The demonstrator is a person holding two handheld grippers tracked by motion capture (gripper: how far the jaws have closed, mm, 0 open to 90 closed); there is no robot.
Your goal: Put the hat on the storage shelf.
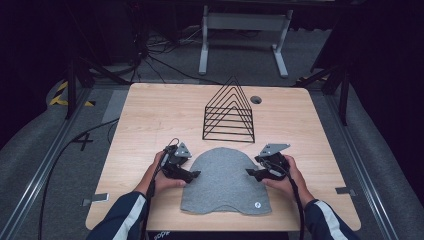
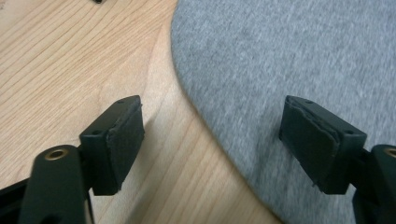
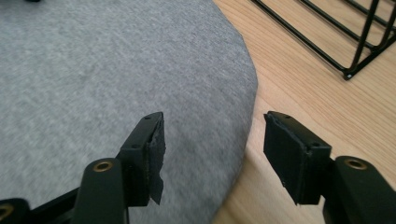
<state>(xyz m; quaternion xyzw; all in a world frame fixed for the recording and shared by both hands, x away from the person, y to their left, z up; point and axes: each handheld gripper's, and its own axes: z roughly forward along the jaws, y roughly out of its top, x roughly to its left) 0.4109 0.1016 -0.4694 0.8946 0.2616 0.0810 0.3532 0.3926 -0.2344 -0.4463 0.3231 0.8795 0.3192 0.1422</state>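
A grey knitted beanie (image 1: pixel 225 182) lies flat on the wooden table (image 1: pixel 150 120), its rounded crown pointing away from the person. My left gripper (image 1: pixel 196 174) sits at the hat's left edge, open, one jaw over bare wood and the other over the grey fabric (image 2: pixel 289 60). My right gripper (image 1: pixel 248 172) is at the hat's right edge, also open. In the right gripper view the beanie's edge (image 3: pixel 233 93) runs between the jaws, and the pads do not press on it.
A black wire rack (image 1: pixel 230 112) of triangular dividers stands just behind the hat, its base (image 3: pixel 327 42) close to my right gripper. A round cable hole (image 1: pixel 256 99) lies at the table's back. Cables trail off the left side.
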